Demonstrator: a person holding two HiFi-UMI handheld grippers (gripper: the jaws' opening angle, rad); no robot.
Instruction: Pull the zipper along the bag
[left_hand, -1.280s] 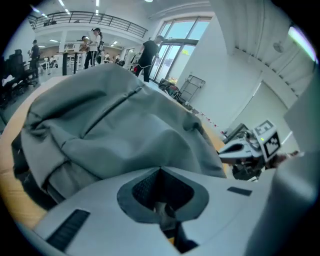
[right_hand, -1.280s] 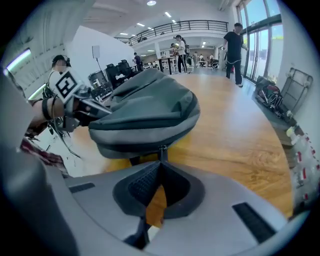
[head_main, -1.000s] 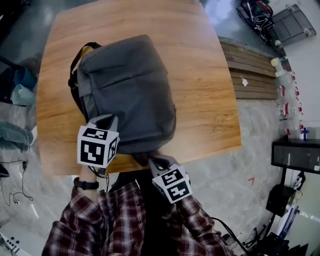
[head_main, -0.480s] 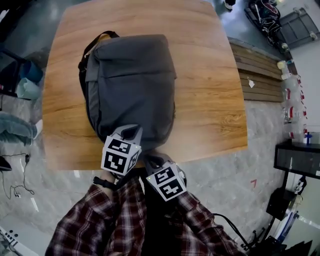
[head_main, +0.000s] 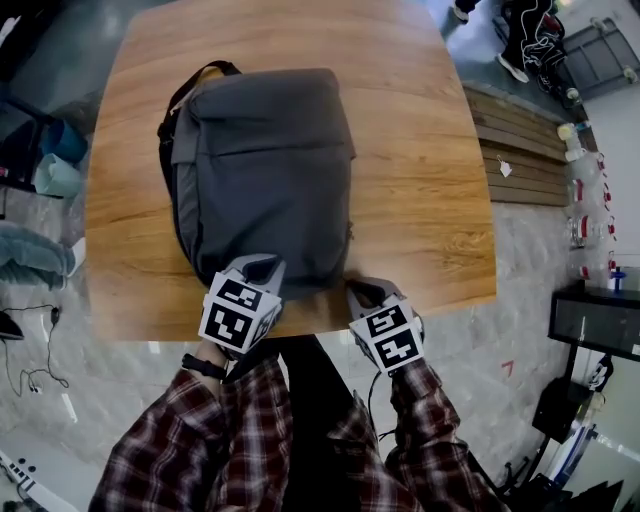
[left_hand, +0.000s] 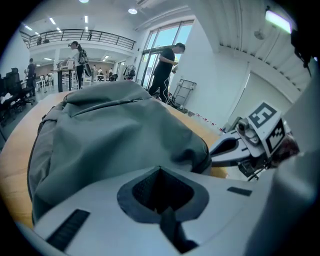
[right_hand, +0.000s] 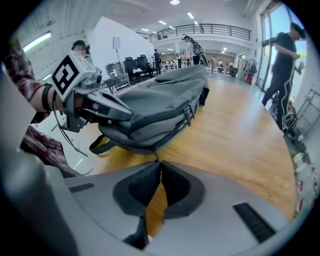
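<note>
The table (head_main: 430, 200) carries the bag (head_main: 260, 170), which lies flat with its long axis running straight away from both grippers, its near end at their tips.

The left gripper (left_hand: 160, 170) is closed, its tips pressed into the grey fabric of that near end. It seems to pinch a fold there, though the fabric between the pads is hard to make out.

The right gripper (right_hand: 160, 164) sits just off the bag's near right corner, well to the right of the left one. Its jaws meet at the tips on a thin tab that leads up to the bag.

From those tips the zipper (right_hand: 165, 127) shows as a dark line along the bag's side, running ahead and away down the long axis. The pull (right_hand: 154, 152) is right at the right gripper's tips, at the near end of that line.

So the right gripper is the one on the pull. The travel I judge to lie forward from it along the bag's right side, with the left gripper bracing the near end.
</note>
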